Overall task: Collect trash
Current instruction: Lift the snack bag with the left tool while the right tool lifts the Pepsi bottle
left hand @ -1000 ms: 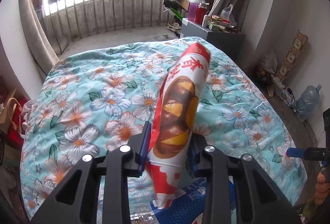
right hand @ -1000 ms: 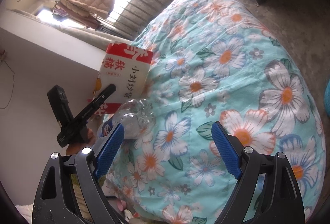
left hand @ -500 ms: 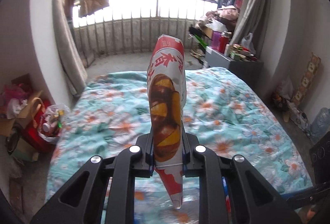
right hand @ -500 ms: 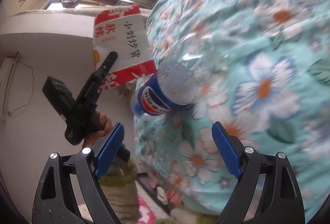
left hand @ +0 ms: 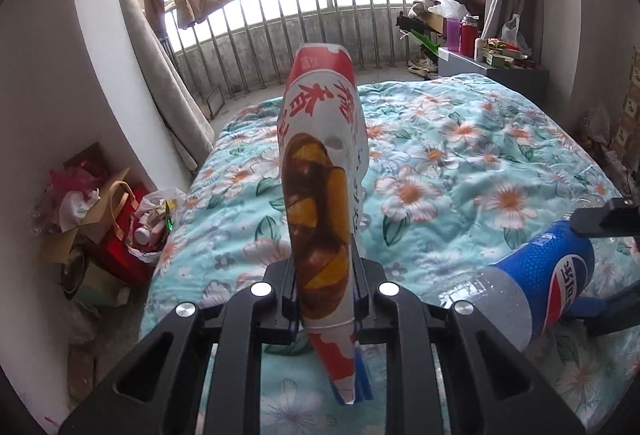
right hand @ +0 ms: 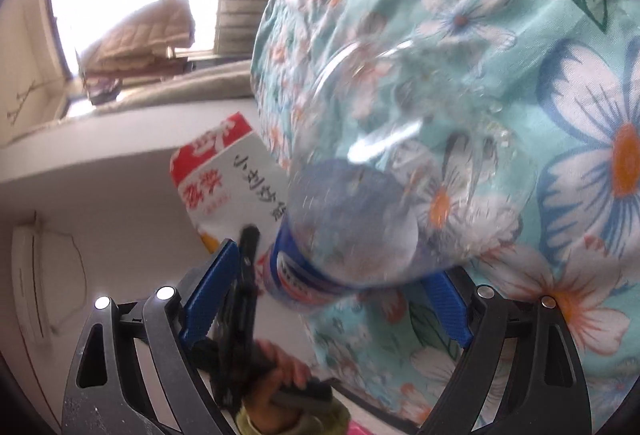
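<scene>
Left gripper (left hand: 326, 299): jaws clamped on the snack wrapper (left hand: 320, 191), which stands upright out of them above the bed (left hand: 480, 163).
Right gripper (right hand: 324, 295): jaws spread wide, pressing on nothing.
Bottle position: the plastic bottle (right hand: 360, 227) lies on the floral cover at the near edge of the bed, its labelled blue end between the two blue pads.
Long axis: runs away from the right jaws, roughly along their pointing line, so the pads flank its sides.
Nearer hand: the right; the left is occupied.
Next move (judgement): close on the labelled section.
Risk (judgement): thin, smooth wall may crush or slip.
</scene>
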Tool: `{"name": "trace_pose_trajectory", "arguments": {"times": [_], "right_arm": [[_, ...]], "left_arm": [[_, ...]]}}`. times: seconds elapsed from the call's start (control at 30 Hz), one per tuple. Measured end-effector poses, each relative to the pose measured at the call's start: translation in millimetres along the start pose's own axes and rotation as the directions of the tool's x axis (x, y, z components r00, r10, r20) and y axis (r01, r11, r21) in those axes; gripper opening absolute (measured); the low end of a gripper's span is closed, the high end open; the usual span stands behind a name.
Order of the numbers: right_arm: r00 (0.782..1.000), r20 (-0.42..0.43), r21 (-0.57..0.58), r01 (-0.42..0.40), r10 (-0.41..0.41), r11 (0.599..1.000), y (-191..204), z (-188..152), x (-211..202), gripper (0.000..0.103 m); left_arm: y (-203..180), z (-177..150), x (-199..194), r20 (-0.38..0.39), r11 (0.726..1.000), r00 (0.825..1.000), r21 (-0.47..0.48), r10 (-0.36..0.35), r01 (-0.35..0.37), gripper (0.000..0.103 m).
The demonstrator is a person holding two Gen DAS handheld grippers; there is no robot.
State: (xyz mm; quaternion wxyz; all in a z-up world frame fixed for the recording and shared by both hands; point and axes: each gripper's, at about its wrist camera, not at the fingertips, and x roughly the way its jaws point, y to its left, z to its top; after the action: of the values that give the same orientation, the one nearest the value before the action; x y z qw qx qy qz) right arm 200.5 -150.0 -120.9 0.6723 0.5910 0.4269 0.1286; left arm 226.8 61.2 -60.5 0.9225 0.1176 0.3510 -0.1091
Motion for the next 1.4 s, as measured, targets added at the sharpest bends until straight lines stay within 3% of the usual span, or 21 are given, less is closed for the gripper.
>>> {"name": "trace_pose_trajectory", "arguments": {"times": [0.17, 0.33, 0.5, 0.57, 0.6, 0.63, 0.7, 0.87, 1.03, 1.2, 1.3, 1.4], "right_arm": [[0.999, 0.049, -0.031, 0.011, -0.010, 0.999, 0, 14, -11, 0.063], [1.000, 0.026, -0.022, 0.006, -0.006, 1.000, -5, 33, -21, 0.063], [0.998, -0.029, -0.075, 0.051, -0.054, 0.996, 1, 45, -19, 0.073], [0.996, -0.048, -0.112, 0.068, -0.074, 0.991, 5, 45, -21, 0.080], [0.995, -0.055, -0.132, 0.077, -0.085, 0.988, 7, 46, -24, 0.081], [0.993, -0.060, -0.156, 0.091, -0.102, 0.984, 8, 46, -27, 0.082], [0.990, -0.058, -0.193, 0.119, -0.132, 0.974, 10, 46, -36, 0.085], [0.981, -0.032, -0.264, 0.177, -0.192, 0.948, 1, 36, -61, 0.087], [0.961, -0.014, -0.363, 0.252, -0.276, 0.897, 6, 18, -62, 0.087], [0.922, 0.034, -0.497, 0.350, -0.386, 0.794, 17, -9, -51, 0.087], [0.905, 0.061, -0.537, 0.386, -0.422, 0.750, 15, -22, -45, 0.086], [0.906, 0.061, -0.550, 0.380, -0.418, 0.744, 16, -28, -37, 0.081]], "left_arm": [[-11, -8, -8, -0.060, 0.995, 0.994, -0.051, -0.089, 0.086, 0.018], [-29, -22, -24, -0.114, 0.970, 0.965, -0.093, -0.237, 0.227, 0.018], [-62, -31, -45, -0.143, 0.917, 0.907, -0.116, -0.397, 0.383, 0.018], [-76, -32, -53, -0.148, 0.882, 0.871, -0.124, -0.469, 0.454, 0.018], [-83, -33, -56, -0.153, 0.851, 0.838, -0.145, -0.523, 0.505, 0.018], [-90, -34, -57, -0.156, 0.832, 0.819, -0.157, -0.552, 0.531, 0.018], [-98, -35, -58, -0.162, 0.812, 0.797, -0.170, -0.582, 0.559, 0.018], [-89, -35, -55, -0.147, 0.813, 0.805, -0.214, -0.576, 0.542, 0.018], [-63, -29, -61, -0.101, 0.841, 0.851, -0.248, -0.515, 0.480, 0.018], [-47, -23, -71, -0.053, 0.863, 0.887, -0.263, -0.460, 0.432, 0.018], [-45, -22, -79, -0.032, 0.872, 0.898, -0.257, -0.438, 0.416, 0.018], [-43, -19, -76, -0.025, 0.876, 0.903, -0.254, -0.429, 0.409, 0.018]]}}
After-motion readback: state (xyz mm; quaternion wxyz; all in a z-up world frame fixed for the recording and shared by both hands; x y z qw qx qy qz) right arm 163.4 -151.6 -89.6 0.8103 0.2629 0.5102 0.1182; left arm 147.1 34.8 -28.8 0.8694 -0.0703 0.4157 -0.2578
